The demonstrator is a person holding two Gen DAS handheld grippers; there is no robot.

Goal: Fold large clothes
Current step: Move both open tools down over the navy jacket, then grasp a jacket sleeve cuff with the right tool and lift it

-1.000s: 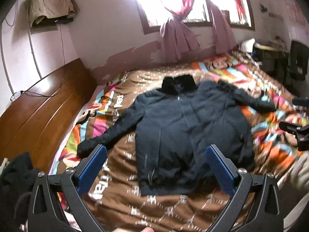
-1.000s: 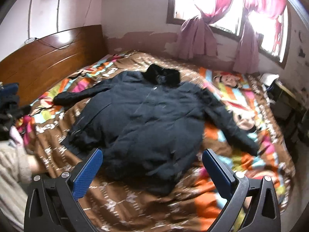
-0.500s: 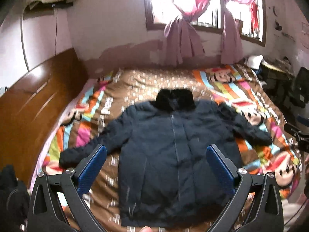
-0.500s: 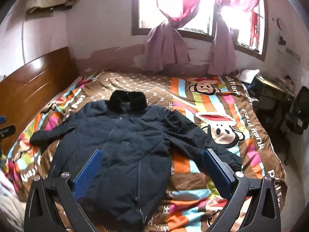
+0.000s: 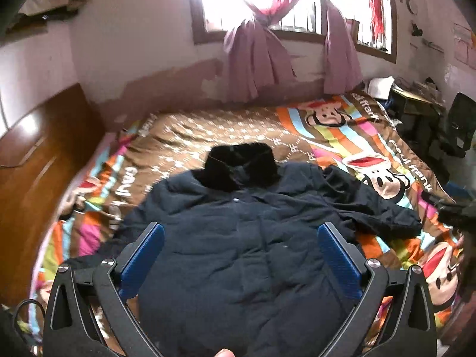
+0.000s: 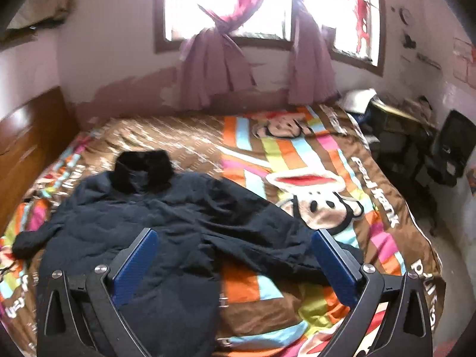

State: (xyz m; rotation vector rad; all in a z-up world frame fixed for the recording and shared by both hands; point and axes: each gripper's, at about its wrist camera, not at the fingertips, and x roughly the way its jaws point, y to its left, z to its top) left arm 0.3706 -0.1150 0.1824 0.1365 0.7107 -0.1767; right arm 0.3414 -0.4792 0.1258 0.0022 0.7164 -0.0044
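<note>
- My left hand-held gripper point(image 5: 240, 263) hangs released in the lower part of its frame, its blue pads point(image 5: 142, 260) spread wide with nothing between them.
- Below it, the dark jacket point(image 5: 238, 253) lies front-up across the bed point(image 5: 208, 128), filling the lower centre of the left view; its black furry collar point(image 5: 241, 165) points toward the top of the frame, at the window point(image 5: 258, 3).
- One sleeve point(image 5: 380, 208) runs out to the right of that frame, over the striped cartoon-monkey bedspread.
- My right hand-held gripper point(image 6: 233, 263) is likewise released, fingers point(image 6: 334, 264) wide apart and grasping nothing (no cloth touches either pad that I can see).
- In the right view the jacket point(image 6: 134, 223) sits at lower left, and its sleeve point(image 6: 267, 247) stretches between the pads toward the lower right.
- The other sleeve's cuff point(image 6: 25, 242) lies at the left edge.
- Pink curtains point(image 6: 214, 68) hang knotted at upper centre; a wooden headboard point(image 6: 23, 136) stands on the left.
</note>
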